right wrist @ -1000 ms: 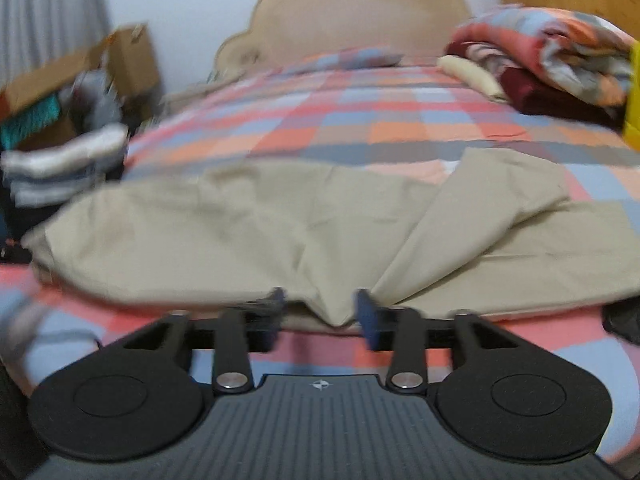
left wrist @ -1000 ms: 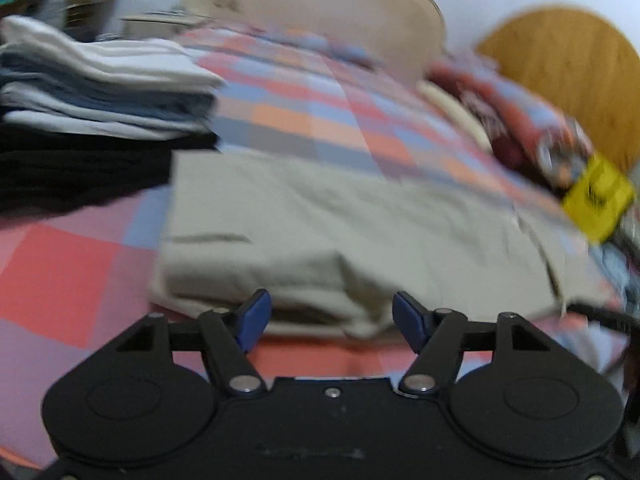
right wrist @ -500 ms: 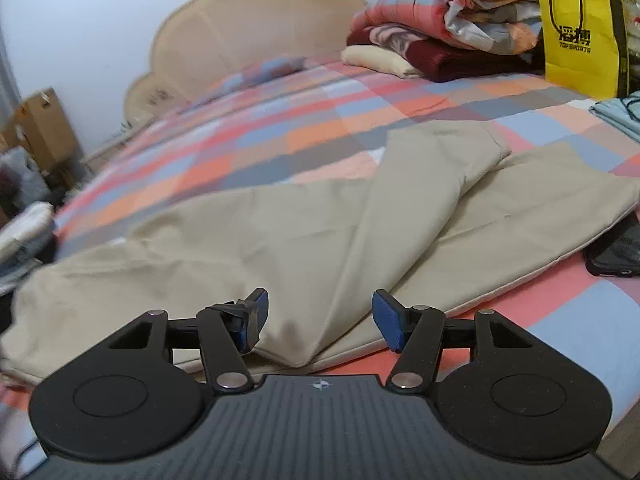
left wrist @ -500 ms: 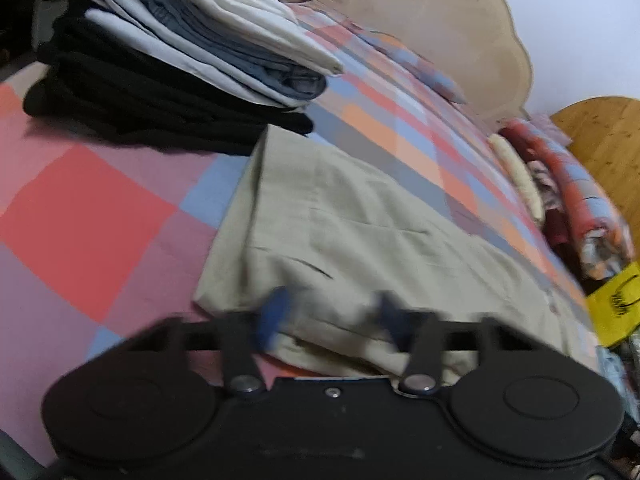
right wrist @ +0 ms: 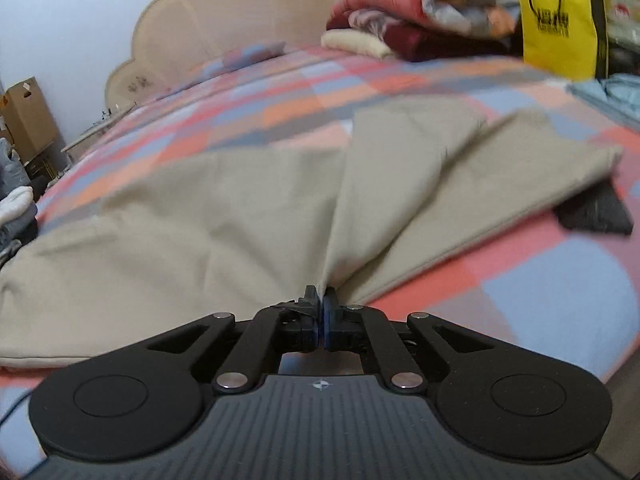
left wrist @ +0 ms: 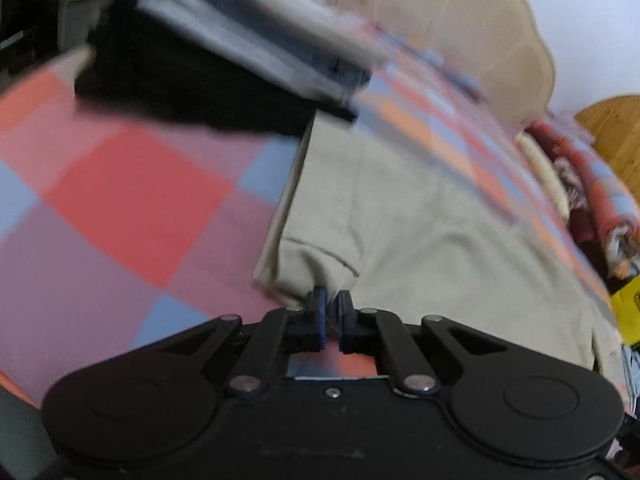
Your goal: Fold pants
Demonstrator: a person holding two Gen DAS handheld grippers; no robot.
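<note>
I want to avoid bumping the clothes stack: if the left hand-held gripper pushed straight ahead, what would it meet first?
The beige pants: the left hand-held gripper is already shut on their near edge. Straight on looks like more pants, then probably the checked bedspread; the stack lies off left.

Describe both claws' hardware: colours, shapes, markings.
Left claw: black linkage arms, silver pivot pins, two round black housings, blue pads, smooth body. Right claw: same build, but its grey body is ribbed with a small compass-like mark. No cables or sleeves visible.

Bedroom, plain pale wall (right wrist: 60,20).
Scalloped beige headboard (right wrist: 240,12) behind a checked bed (right wrist: 280,92); cardboard box (right wrist: 28,120) at left.
</note>
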